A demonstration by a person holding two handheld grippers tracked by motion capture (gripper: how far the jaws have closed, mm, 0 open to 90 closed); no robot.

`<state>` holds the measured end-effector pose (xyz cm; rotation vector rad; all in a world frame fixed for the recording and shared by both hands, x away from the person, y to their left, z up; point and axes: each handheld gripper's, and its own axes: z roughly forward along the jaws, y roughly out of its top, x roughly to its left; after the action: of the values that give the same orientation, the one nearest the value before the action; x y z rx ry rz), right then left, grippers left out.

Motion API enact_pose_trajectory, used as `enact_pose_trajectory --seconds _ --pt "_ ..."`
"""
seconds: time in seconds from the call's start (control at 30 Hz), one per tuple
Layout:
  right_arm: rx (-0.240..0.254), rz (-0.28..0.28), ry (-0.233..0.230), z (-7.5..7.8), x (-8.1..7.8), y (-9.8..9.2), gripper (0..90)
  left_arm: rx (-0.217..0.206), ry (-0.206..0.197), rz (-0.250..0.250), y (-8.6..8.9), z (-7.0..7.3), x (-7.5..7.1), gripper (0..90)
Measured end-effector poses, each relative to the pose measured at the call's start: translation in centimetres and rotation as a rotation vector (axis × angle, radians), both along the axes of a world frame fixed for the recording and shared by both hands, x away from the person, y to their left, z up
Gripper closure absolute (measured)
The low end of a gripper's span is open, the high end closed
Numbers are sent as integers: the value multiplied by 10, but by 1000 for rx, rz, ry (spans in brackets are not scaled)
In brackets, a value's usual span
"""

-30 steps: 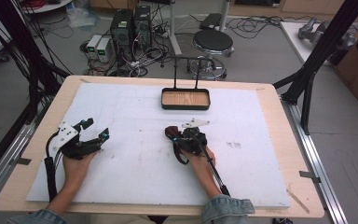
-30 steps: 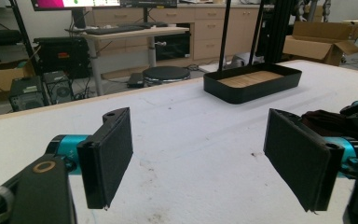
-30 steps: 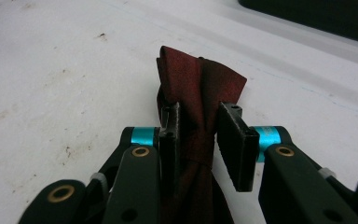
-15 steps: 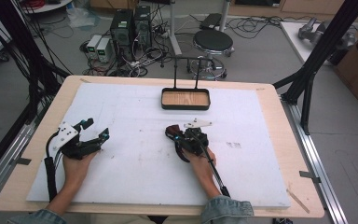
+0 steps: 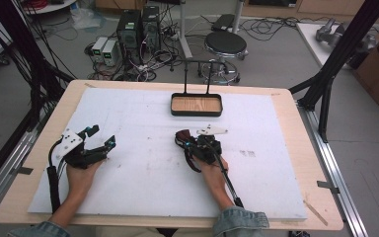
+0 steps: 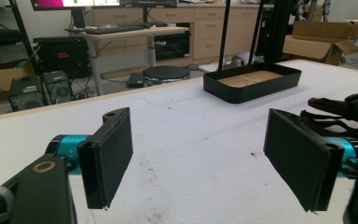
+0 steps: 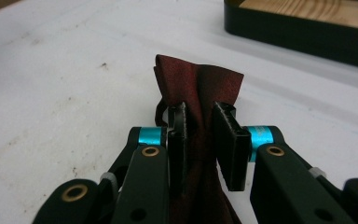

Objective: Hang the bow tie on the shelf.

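Right gripper [image 7: 199, 135] pinches dark red cloth [image 7: 198, 88], frame center, 2 pads pressed in. White table [image 5: 143, 163] is bare around it; black tray [image 5: 196, 112] sits upper center. Left gripper [image 6: 200, 154] spread, idle. Lift slowly so cloth doesn't slip.

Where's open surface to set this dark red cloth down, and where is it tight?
The white mat lies bare between the left gripper and the right gripper, which is clamped on the dark red cloth. More room lies right of that hand toward the mat's edge. The tray shows a bare wooden floor. It is tightest between cloth and tray.
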<state>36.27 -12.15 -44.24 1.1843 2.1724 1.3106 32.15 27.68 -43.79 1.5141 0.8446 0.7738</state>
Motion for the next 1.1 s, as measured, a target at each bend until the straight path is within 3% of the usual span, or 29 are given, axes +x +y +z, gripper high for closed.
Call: enact_pose_trajectory --seconds 0.27,1.1 --pt "20 -9 -55 15 -2 -5 756 0 -1 3 0 0 0 240" --pt "72 -72 -122 54 9 -38 756 1 1 4 0 0 0 241"
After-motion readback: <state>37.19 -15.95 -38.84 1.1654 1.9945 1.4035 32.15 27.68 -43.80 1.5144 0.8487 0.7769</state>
